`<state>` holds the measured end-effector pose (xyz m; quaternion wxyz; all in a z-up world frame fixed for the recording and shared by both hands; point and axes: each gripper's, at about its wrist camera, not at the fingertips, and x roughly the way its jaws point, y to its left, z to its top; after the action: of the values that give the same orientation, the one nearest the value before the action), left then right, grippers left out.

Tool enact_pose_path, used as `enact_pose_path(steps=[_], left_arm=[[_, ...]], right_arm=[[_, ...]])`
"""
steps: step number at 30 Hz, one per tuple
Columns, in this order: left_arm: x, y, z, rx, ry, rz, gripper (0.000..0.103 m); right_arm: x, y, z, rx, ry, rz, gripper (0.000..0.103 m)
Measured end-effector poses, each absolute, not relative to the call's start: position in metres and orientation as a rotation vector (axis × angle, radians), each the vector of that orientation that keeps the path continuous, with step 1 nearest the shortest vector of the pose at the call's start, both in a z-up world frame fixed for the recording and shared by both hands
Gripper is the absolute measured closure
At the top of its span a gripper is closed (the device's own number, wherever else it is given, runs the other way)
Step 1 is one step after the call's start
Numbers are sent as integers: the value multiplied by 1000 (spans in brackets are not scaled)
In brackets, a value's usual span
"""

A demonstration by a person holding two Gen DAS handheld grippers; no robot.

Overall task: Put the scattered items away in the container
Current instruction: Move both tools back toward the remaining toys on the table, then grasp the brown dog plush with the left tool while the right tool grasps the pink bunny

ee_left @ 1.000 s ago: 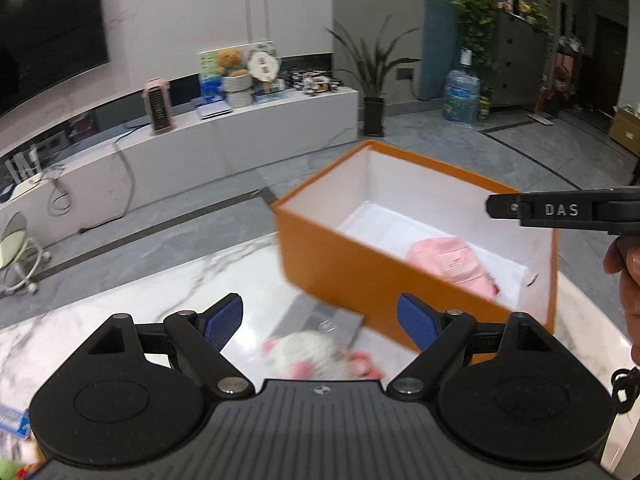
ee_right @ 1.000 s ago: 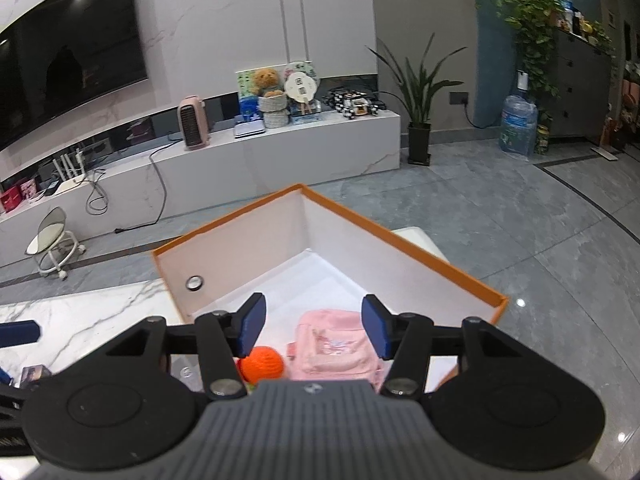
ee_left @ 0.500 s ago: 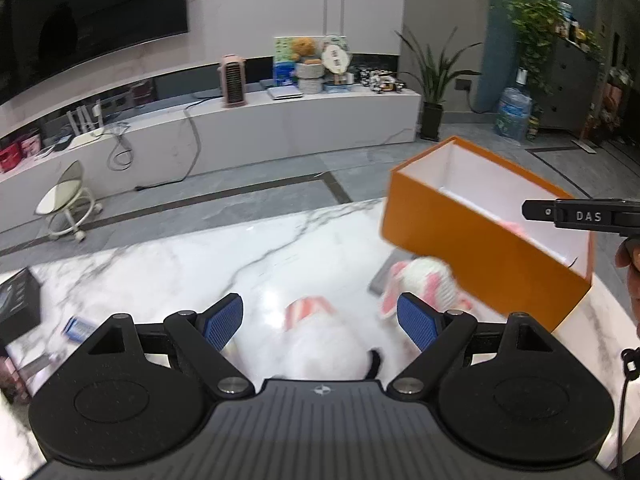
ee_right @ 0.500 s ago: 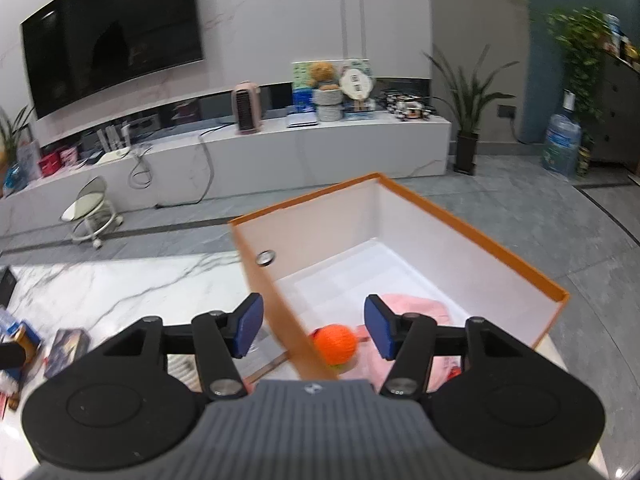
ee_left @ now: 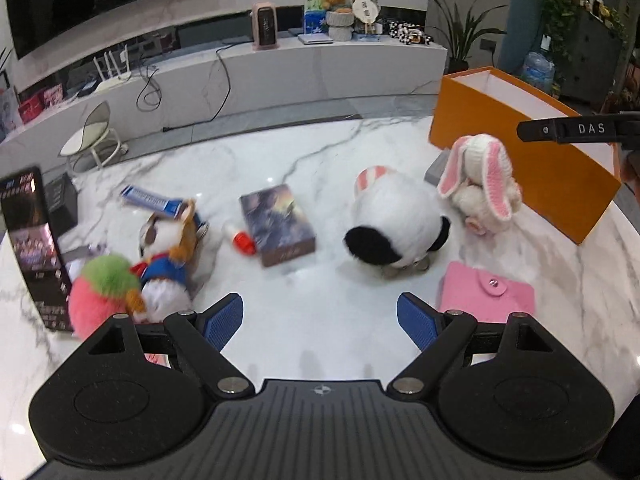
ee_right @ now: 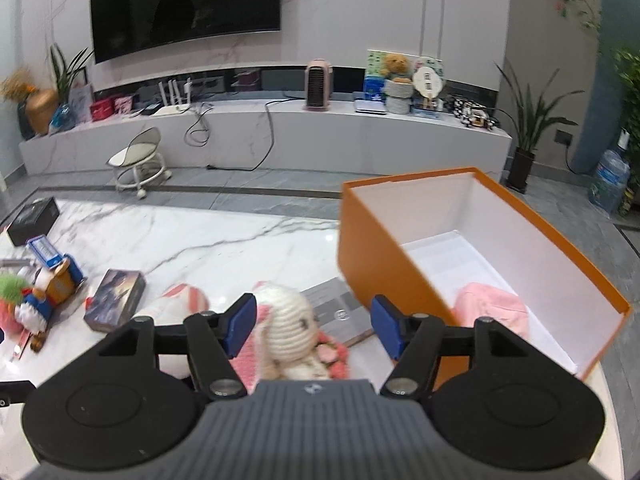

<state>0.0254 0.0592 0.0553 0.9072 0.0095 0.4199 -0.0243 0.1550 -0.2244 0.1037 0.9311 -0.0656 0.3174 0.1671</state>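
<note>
My right gripper [ee_right: 312, 326] hangs over the crocheted rabbit [ee_right: 286, 330], jaws spread and just been widening, the rabbit between them but no pad pressing it, which I read as lining up a grab. Just right of it sits the one orange box [ee_right: 380, 264], open side up to take things; one pink item [ee_right: 494, 308] lies inside. My left gripper [ee_left: 320, 322] is wide too, empty, with bare tabletop [ee_left: 312, 160] under it. Ahead of it: one fluffy black-and-white toy [ee_left: 390, 226], one dark boxed book [ee_left: 276, 224] and one small red-capped tube [ee_left: 240, 238]. Hard right, one pink snap pouch [ee_left: 486, 294]. Off left, one duck plush [ee_left: 170, 252], one pink-and-green ball [ee_left: 104, 294]. So four soft toys are loose, by my count.
</note>
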Motion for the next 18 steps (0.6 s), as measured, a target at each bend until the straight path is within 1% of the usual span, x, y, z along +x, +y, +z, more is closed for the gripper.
enact_pose_path(steps=[12,18], left_arm=[[36,117,62,-48,803,38,3],[59,121,58,-24,805,32,3]], right_arm=[[155,-191,91,-192,658,382,32],[156,-191,82,-206,668,378,31]])
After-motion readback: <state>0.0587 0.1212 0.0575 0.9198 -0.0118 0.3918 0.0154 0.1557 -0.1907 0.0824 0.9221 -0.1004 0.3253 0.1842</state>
